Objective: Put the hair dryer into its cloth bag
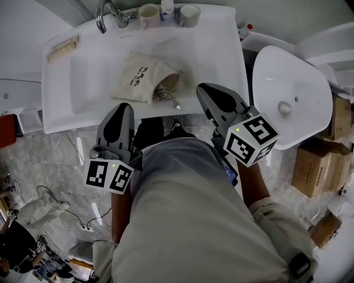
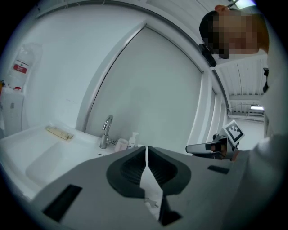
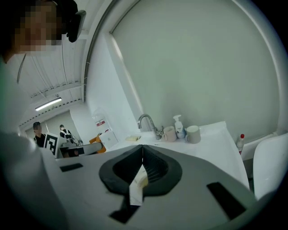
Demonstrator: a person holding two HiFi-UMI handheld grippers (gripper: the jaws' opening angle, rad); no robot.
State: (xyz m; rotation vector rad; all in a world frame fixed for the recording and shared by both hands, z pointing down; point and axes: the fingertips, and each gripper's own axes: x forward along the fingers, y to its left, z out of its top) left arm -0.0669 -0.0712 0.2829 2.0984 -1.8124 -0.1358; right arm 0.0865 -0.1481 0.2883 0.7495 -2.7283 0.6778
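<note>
A beige cloth bag (image 1: 145, 77) with black print lies in the white sink basin (image 1: 94, 72). Its drawstring mouth faces right, and a cord with a plug (image 1: 175, 102) trails out of it toward the near rim. The hair dryer itself is hidden inside the bag. My left gripper (image 1: 124, 106) is held back over the sink's near edge, left of the bag's mouth, jaws shut and empty (image 2: 146, 150). My right gripper (image 1: 202, 87) hovers to the right of the bag, apart from it, also shut with nothing in it (image 3: 142, 148).
A faucet (image 1: 105, 14), two cups (image 1: 148, 15) (image 1: 188, 15) and a small bottle (image 1: 166, 8) line the back of the sink. A wooden brush (image 1: 62, 48) lies at the left rim. A white toilet (image 1: 290, 94) stands right, with cardboard boxes (image 1: 321, 166) beyond.
</note>
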